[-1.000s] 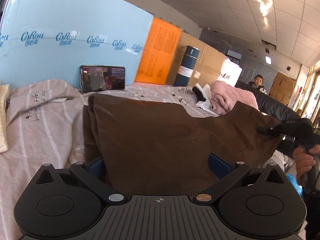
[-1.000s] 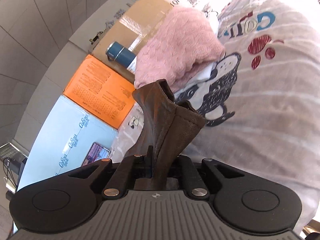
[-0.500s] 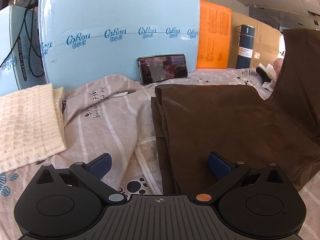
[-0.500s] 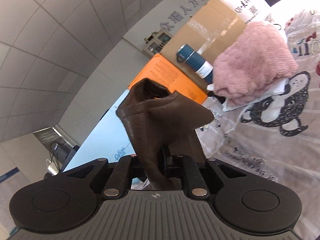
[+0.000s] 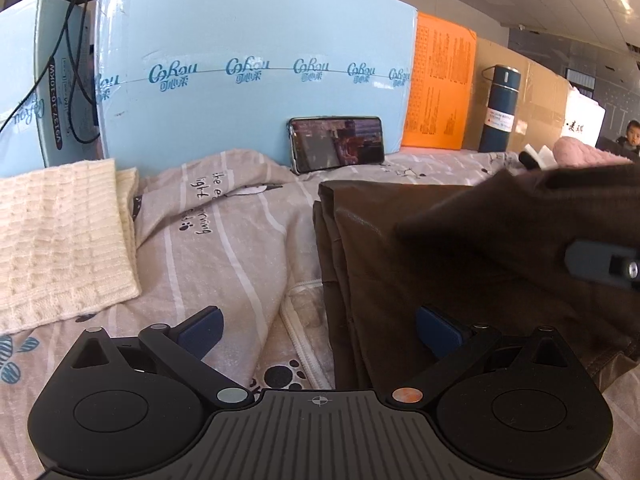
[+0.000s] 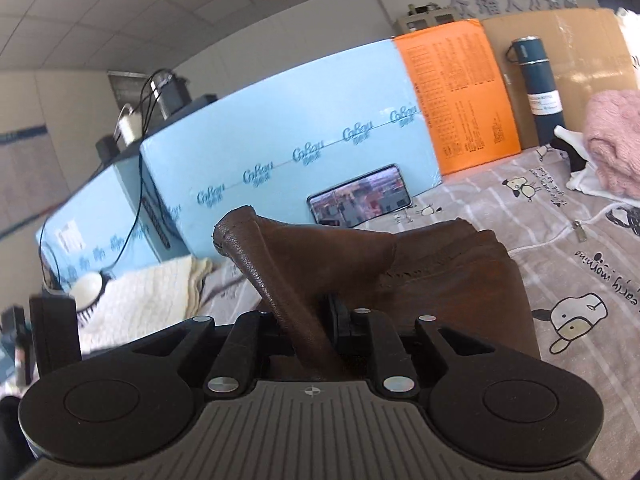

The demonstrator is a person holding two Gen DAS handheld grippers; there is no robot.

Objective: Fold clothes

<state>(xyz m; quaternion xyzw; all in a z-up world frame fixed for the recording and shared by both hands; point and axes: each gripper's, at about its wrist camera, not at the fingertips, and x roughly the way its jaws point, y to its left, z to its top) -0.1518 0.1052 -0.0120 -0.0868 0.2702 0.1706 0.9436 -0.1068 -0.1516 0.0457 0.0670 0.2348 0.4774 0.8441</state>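
- I take this for an office or stockroom set up as a makeshift work area, not a home; the ceiling (image 6: 120, 12) above me is panelled like an office's
- Large Chinese characters (image 6: 512, 0) are mounted on the far wall
- Shipping goods stand in a row behind my surface: a pale blue carton (image 5: 256, 76), an orange box (image 5: 440, 88), a brown cardboard box (image 6: 568, 44)
- A cartoon-print bedsheet (image 5: 240, 240) covers that surface; a phone (image 5: 336, 144) leans on the carton
- A child (image 5: 631, 136) sits in the background
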